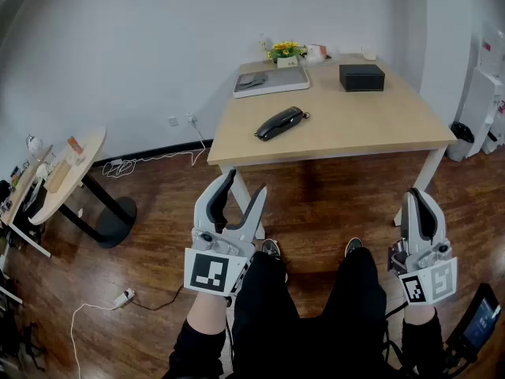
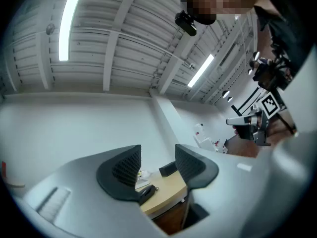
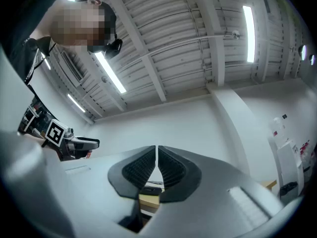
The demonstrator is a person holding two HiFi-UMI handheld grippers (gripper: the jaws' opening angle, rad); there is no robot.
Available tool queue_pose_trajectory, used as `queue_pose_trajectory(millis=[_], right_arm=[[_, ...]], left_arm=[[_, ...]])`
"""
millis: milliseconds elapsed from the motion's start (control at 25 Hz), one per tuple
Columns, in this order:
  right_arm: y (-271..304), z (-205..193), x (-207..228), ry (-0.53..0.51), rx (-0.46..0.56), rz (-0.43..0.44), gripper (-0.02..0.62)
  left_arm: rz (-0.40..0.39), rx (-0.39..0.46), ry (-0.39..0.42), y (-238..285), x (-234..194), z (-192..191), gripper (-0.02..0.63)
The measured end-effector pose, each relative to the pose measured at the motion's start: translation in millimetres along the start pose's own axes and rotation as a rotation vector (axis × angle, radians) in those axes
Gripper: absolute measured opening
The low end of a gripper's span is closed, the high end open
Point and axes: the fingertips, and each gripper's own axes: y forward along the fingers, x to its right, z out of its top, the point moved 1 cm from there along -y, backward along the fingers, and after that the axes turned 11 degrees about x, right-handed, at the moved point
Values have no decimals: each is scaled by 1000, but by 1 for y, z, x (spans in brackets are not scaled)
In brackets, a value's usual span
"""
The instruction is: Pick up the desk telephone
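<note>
1. The black, elongated plastic desk telephone point(image 1: 280, 123) lies on the pale wooden table point(image 1: 371, 129), towards its front-left part. Its long axis slants from near-left to far-right.
2. The white left tongs point(image 1: 245, 182) hang short of the telephone, almost in line with it, with jaws apart and empty.
3. The white right tongs point(image 1: 418, 197) sit well to the telephone's right, with jaws closed on nothing. The left tongs look the nearer.

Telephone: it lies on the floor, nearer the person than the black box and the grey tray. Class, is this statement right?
One thing is wrong. The telephone lies on the wooden table, not on the floor, as the head view shows. It is nearer the person than the black box and the grey tray.
</note>
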Motion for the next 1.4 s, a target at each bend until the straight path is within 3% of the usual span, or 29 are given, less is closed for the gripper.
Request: queue_pose_trajectory(millis=[520,920,1160,1400], right_arm=[[88,-100,54,52,-29,50,25],[148,-154,92,85,-8,52,25],[176,-193,110,84,-44,45,25],[194,-218,127,85,-67,23,25]], left_arm=[[15,-96,-40,79,-45,-103,213],[-41,-186,-25,137,-61,-175,227],[-166,-420,-27,164,-72,-256,236],[-362,-757,-36,193,-81,-335,308]])
